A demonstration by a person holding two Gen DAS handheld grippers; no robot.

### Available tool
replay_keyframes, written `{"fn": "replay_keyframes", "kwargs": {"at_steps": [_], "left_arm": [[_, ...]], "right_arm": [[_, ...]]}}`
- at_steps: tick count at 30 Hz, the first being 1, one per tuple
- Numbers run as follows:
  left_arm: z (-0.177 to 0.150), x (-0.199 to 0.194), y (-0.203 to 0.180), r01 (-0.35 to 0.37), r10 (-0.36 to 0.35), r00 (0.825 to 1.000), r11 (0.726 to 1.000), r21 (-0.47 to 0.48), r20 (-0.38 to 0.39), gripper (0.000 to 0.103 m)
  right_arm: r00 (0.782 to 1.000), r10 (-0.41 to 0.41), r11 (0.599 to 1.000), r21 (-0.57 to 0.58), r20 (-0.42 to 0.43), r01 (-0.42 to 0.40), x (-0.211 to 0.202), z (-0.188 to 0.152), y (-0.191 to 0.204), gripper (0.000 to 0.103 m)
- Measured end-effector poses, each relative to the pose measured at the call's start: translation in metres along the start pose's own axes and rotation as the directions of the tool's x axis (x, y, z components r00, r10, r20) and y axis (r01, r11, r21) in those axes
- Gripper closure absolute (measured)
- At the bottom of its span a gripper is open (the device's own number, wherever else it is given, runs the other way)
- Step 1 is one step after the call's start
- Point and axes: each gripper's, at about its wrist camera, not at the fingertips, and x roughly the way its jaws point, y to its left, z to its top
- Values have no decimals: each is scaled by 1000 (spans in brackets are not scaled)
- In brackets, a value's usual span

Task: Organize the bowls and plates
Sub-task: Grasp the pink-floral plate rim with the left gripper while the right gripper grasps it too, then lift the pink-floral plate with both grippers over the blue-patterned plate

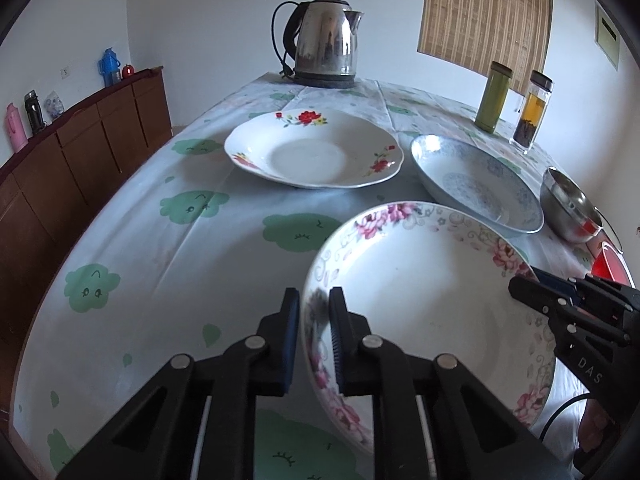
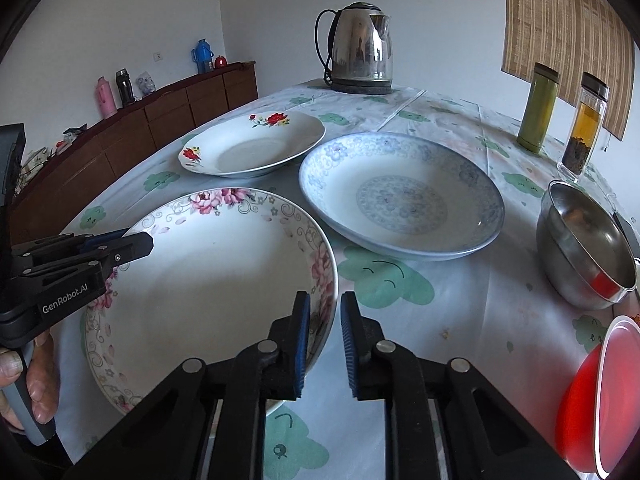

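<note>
Nearest the cameras, the pink-flowered plate [image 2: 208, 280] sits on the surface [image 2: 440, 320], which is covered by a cloth printed with green clouds. The left gripper [image 1: 314, 336] straddles its rim at about 9 o'clock: one finger is outside the rim and one inside, with a gap on either side, so the jaws stand apart and do not pinch it. The right gripper [image 2: 325, 340] does the same at about 4 o'clock of the plate, its left finger over the plate's inside and its right finger beyond the rim, jaws likewise apart. At 12 o'clock from this plate lies the red-flowered plate [image 2: 252, 144], and at 2 o'clock the blue-patterned plate [image 2: 400, 196], near it but apart. At 3 o'clock of the blue one stands a steel bowl [image 2: 580, 248], tilted, and at 5 o'clock of that a red bowl [image 2: 592, 400] at the surface's edge. A kettle [image 2: 360, 48] stands at the far end.
</note>
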Motion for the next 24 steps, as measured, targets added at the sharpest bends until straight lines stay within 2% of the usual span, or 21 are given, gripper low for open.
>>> {"fn": "replay_keyframes", "kwargs": {"at_steps": [8, 24], "left_arm": [[1, 0, -2, -15, 15, 1000, 1000, 14, 6, 92], [2, -5, -9, -26, 25, 999, 999, 25, 40, 92]], "right_arm": [[1000, -21, 1000, -21, -2, 21, 1, 0, 5, 89], [998, 15, 1000, 25, 53, -17, -8, 0, -4, 89]]}}
